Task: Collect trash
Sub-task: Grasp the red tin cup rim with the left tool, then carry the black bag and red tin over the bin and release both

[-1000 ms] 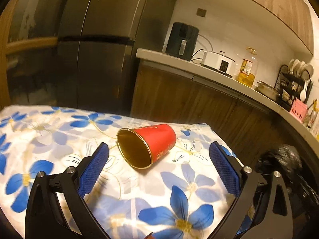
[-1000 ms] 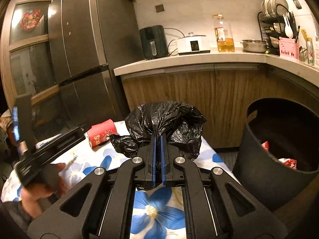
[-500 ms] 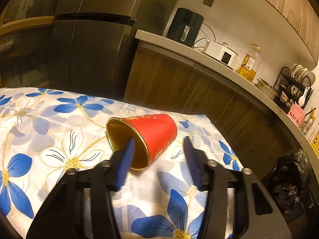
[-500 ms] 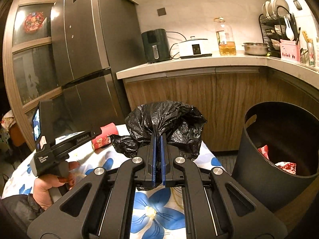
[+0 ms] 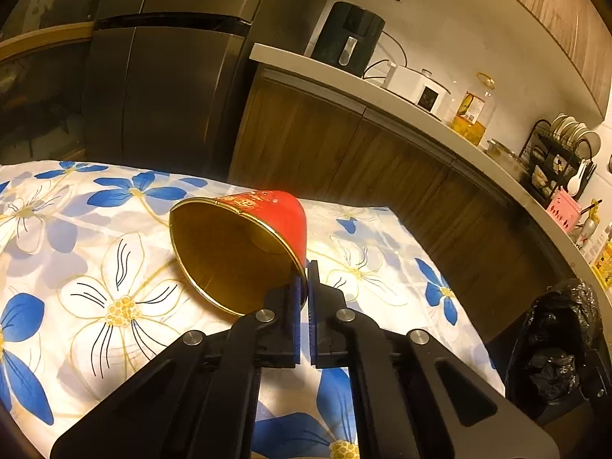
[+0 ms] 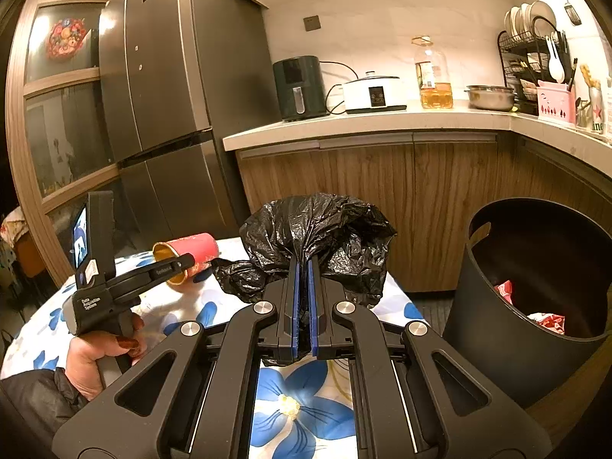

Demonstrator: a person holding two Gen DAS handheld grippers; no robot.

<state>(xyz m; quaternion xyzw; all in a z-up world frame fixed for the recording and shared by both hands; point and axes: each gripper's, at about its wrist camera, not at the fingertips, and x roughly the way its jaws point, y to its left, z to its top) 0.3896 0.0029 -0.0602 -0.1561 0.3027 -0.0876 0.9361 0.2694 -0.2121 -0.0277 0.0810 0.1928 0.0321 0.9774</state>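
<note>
A red paper cup (image 5: 267, 214) with a gold inside lies on its side on the flowered tablecloth (image 5: 95, 248), mouth toward me. My left gripper (image 5: 303, 273) is closing on the right side of its rim, the thin wall pinched between the blue pads. In the right wrist view the same cup (image 6: 199, 246) shows at the tip of the left gripper (image 6: 183, 262), which a hand (image 6: 95, 352) holds. My right gripper (image 6: 302, 267) is shut on the bunched neck of a black trash bag (image 6: 325, 229) above the table's right end.
A black bin (image 6: 497, 306) with red and white wrappers inside stands on the floor right of the table. Wooden cabinets and a counter (image 6: 382, 122) with appliances run behind. A tall dark fridge (image 6: 172, 95) stands at the back left.
The left gripper moved in toward the cup and went from wide open to closed on its rim; the cup's mouth tipped up slightly. The right gripper and bag stayed put.
</note>
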